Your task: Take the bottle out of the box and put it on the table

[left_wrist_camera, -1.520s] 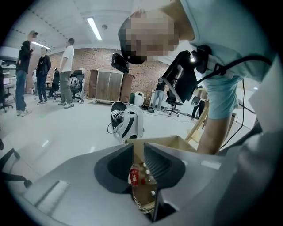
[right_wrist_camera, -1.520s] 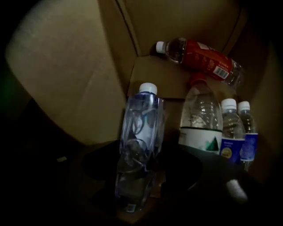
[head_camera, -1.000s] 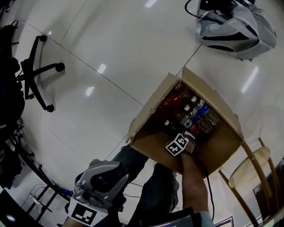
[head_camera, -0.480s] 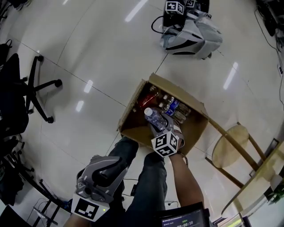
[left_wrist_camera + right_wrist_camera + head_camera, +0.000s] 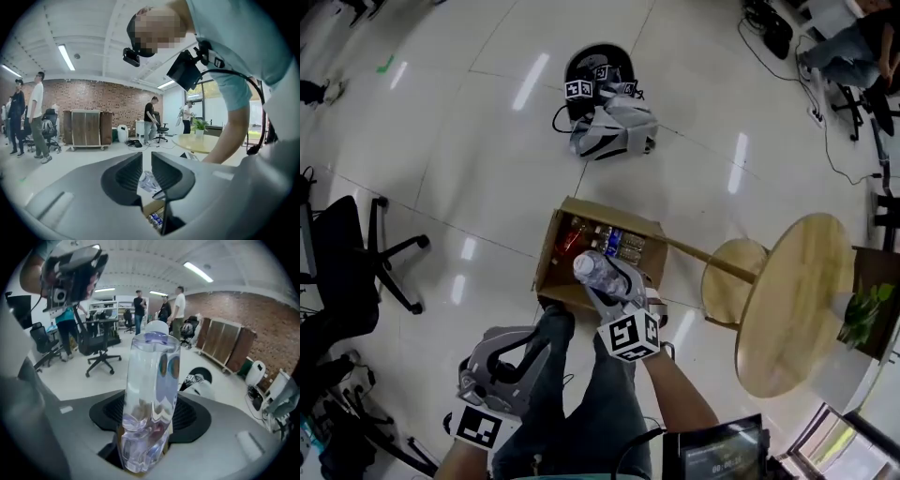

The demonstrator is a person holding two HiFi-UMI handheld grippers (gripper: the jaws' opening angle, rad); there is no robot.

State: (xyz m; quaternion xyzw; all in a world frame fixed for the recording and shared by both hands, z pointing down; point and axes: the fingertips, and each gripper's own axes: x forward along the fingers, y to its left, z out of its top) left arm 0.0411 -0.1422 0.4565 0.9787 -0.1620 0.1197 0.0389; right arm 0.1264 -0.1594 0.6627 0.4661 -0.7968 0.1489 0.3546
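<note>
Right gripper: fingers clamped on bottle, over box.
Left gripper: fingers narrowly apart, empty.
Tabletop: right of box.

A glossy tiled floor holds an office chair and round wooden table.

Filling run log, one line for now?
right tool: shut on bottle | bottle: over box, not on table | left tool: empty, slightly open

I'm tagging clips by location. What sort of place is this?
Probably an open-plan office or lab workspace. There are swivel office chairs on a glossy tiled floor, a brick wall with wooden cabinets along it, and several people standing about.
</note>
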